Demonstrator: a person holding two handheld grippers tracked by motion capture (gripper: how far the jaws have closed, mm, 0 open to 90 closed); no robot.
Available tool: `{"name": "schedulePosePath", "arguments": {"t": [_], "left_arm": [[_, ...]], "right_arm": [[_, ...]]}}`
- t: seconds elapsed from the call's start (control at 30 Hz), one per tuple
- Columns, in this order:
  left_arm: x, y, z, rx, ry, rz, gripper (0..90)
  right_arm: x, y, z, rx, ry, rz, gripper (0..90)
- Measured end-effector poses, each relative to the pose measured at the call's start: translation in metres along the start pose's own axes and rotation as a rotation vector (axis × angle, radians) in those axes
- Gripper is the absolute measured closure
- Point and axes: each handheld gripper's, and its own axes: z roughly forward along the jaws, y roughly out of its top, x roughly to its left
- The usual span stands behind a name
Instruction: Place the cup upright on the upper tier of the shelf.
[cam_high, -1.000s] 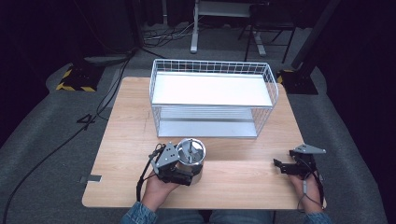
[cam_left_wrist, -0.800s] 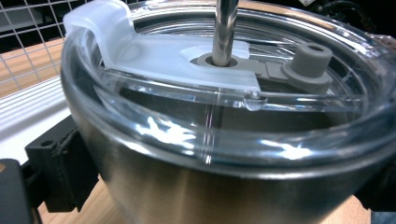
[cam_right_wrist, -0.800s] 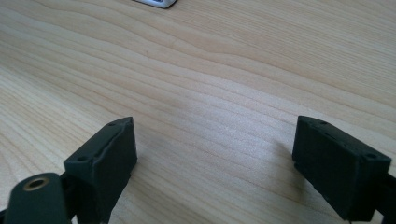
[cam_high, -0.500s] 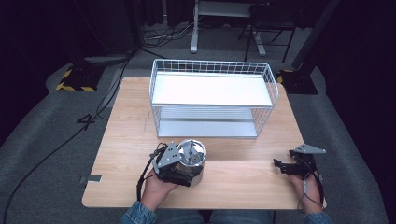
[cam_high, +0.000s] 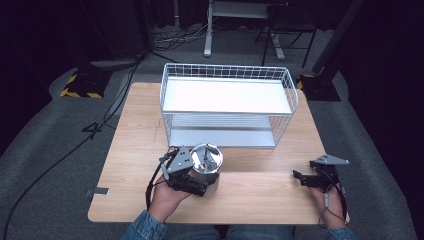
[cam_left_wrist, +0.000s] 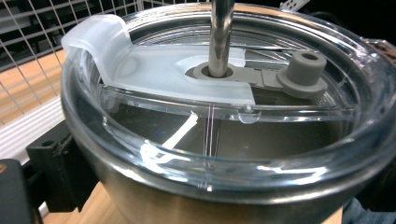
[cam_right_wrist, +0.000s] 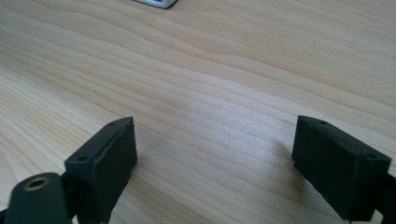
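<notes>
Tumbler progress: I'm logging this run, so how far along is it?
Done: the left hand-held gripper is shut on the lidded tumbler, standing on the table before the rack. In hand: that grip. Left: any move; the rack's shelves are bare, and the right hand-held gripper rests open, holding nothing.

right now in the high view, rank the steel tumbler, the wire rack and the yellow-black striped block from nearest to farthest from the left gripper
1. Steel tumbler: between the jaws of the left gripper, at the table's near edge.
2. Wire rack: just beyond the tumbler, at the table's middle and back.
3. Yellow-black striped block: on the floor, off the table's far left corner.
</notes>
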Motion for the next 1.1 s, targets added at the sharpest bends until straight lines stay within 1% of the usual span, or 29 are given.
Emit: {"name": "schedulePosePath", "arguments": {"t": [0.17, 0.2, 0.23, 0.4, 0.43, 0.47, 0.5, 0.53, 0.6, 0.63, 0.67, 0.7, 0.73, 0.8, 0.87, 0.9, 0.97, 1.1], "left_arm": [[0.002, 0.013, -0.006, -0.005, -0.009, 0.000, 3.3], [0.003, 0.016, -0.007, -0.006, -0.007, 0.005, 3.3], [0.003, 0.016, -0.007, -0.006, -0.007, 0.005, 3.3], [0.005, 0.031, -0.012, -0.007, -0.020, 0.007, 3.3], [0.005, 0.031, -0.012, -0.007, -0.020, 0.007, 3.3], [0.006, 0.036, -0.013, -0.010, -0.021, 0.010, 3.3], [0.006, 0.036, -0.013, -0.010, -0.021, 0.010, 3.3], [0.007, 0.042, -0.014, -0.011, -0.025, 0.010, 3.3], [0.008, 0.048, -0.015, -0.015, -0.033, 0.009, 3.3], [0.008, 0.048, -0.015, -0.015, -0.033, 0.009, 3.3], [0.010, 0.054, -0.016, -0.020, -0.039, 0.007, 3.3], [0.010, 0.054, -0.016, -0.020, -0.039, 0.007, 3.3], [0.012, 0.061, -0.017, -0.025, -0.045, 0.008, 3.3], [0.014, 0.067, -0.017, -0.028, -0.051, 0.006, 3.3], [0.015, 0.071, -0.017, -0.029, -0.051, 0.008, 3.3], [0.016, 0.076, -0.018, -0.036, -0.050, 0.006, 3.3], [0.017, 0.081, -0.018, -0.043, -0.048, 0.004, 3.3], [0.020, 0.087, -0.018, -0.046, -0.048, 0.000, 3.3]], "right_arm": [[0.000, 0.000, 0.000, 0.000, 0.000, 0.000, 14.5], [0.000, 0.000, 0.000, 0.000, 0.000, 0.000, 14.5], [0.000, 0.000, 0.000, 0.000, 0.000, 0.000, 14.5], [0.000, 0.000, 0.000, 0.000, 0.000, 0.000, 14.5], [0.000, 0.000, 0.000, 0.000, 0.000, 0.000, 14.5], [0.001, 0.000, 0.000, -0.001, -0.002, 0.009, 14.7], [0.001, 0.000, 0.000, -0.001, -0.002, 0.009, 14.7], [0.001, 0.000, 0.000, 0.000, -0.004, 0.011, 14.7], [0.001, 0.000, 0.000, 0.000, -0.004, 0.010, 14.7], [0.001, 0.000, 0.000, 0.000, -0.003, 0.011, 14.7], [0.001, 0.000, 0.000, 0.000, -0.003, 0.011, 14.7], [0.001, 0.000, 0.000, 0.000, -0.003, 0.011, 14.7], [0.001, 0.000, 0.000, 0.000, -0.003, 0.011, 14.7], [0.001, 0.000, 0.000, 0.000, -0.003, 0.011, 14.7], [0.001, 0.000, 0.000, 0.000, -0.003, 0.010, 14.7], [0.001, 0.000, 0.000, 0.000, -0.004, 0.011, 14.7], [0.001, 0.000, 0.000, 0.000, -0.003, 0.011, 14.7], [0.001, 0.000, 0.000, -0.001, -0.003, 0.011, 14.7]]}}
